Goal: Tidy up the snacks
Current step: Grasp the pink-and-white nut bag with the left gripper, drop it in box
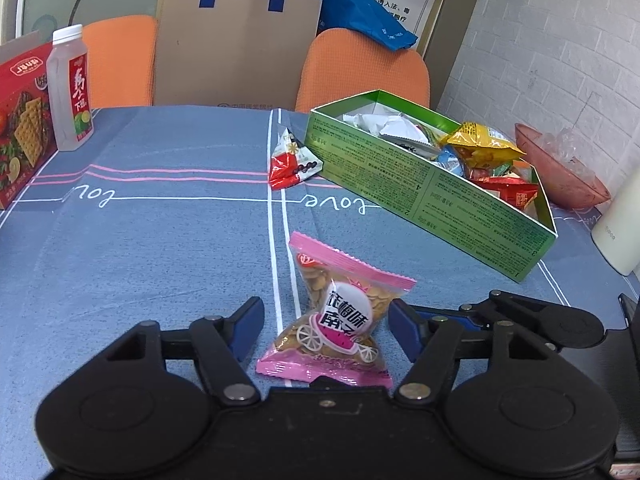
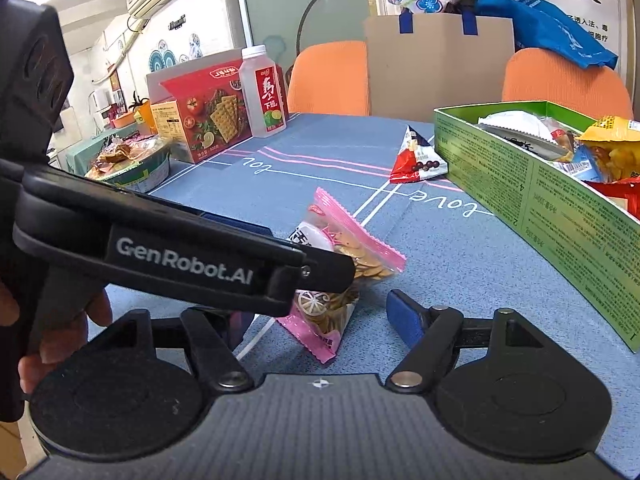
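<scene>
A pink packet of round biscuits (image 1: 336,320) lies on the blue tablecloth between the fingers of my left gripper (image 1: 326,328). That gripper stands open, with a gap at the left pad and the right pad close to the packet's edge. In the right wrist view the same packet (image 2: 360,252) lies just ahead of my right gripper (image 2: 320,314), which is open and empty. The left gripper's black finger (image 2: 320,268) crosses over the packet there and hides my right gripper's left pad. A green box (image 1: 440,200) (image 2: 520,184) at the right holds several snack packets.
A red and white triangular packet (image 1: 294,160) (image 2: 418,160) lies by the green box. A red cracker box (image 1: 24,128) and a drink bottle (image 1: 70,92) stand at the far left, a pink bowl (image 1: 560,164) far right. A hand (image 2: 96,308) grips the left tool.
</scene>
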`<state>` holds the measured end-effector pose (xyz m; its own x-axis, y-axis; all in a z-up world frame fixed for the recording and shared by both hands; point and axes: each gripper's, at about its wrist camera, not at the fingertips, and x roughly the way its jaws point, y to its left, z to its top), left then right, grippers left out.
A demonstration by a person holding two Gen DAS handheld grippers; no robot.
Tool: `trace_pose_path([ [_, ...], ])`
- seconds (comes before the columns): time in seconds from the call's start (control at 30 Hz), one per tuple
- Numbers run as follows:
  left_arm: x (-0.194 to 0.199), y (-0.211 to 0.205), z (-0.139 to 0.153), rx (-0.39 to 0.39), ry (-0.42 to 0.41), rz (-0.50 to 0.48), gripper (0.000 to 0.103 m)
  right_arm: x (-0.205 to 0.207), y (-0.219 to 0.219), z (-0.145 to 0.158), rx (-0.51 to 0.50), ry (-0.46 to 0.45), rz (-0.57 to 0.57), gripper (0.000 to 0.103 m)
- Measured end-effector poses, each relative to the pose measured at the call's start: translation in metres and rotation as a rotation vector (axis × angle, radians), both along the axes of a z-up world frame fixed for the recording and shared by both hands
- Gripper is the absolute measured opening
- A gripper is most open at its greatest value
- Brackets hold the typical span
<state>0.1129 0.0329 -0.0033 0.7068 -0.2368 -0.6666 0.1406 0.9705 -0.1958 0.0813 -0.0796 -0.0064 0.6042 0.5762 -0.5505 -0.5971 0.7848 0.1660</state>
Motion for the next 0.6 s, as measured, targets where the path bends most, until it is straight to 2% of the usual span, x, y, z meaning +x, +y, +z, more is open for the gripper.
trace_pose_path([
  [0.13, 0.0046, -0.0009, -0.0034, -0.035, 0.011, -0.027, 0.103, 0.0029, 0.004, -0.0024, -0.01, 0.003, 0.006, 0.101],
  [0.17, 0.0046, -0.0027, -0.0024, -0.033, 0.01, -0.03, 0.103, 0.0044, 0.0046, -0.0042, -0.013, 0.013, 0.009, 0.077],
  [0.2, 0.0042, -0.0053, -0.001, -0.019, 0.004, -0.032, 0.103, 0.0053, 0.0045, -0.0053, -0.012, 0.019, 0.006, 0.074],
  [0.3, 0.0042, -0.0089, 0.0, 0.001, -0.004, -0.039, 0.103, 0.0047, 0.0022, -0.0043, -0.002, 0.016, 0.007, 0.073],
  [0.6, 0.0038, -0.0081, -0.001, -0.011, 0.0, -0.034, 0.103, 0.0032, 0.0018, -0.0042, -0.005, 0.011, 0.007, 0.073],
])
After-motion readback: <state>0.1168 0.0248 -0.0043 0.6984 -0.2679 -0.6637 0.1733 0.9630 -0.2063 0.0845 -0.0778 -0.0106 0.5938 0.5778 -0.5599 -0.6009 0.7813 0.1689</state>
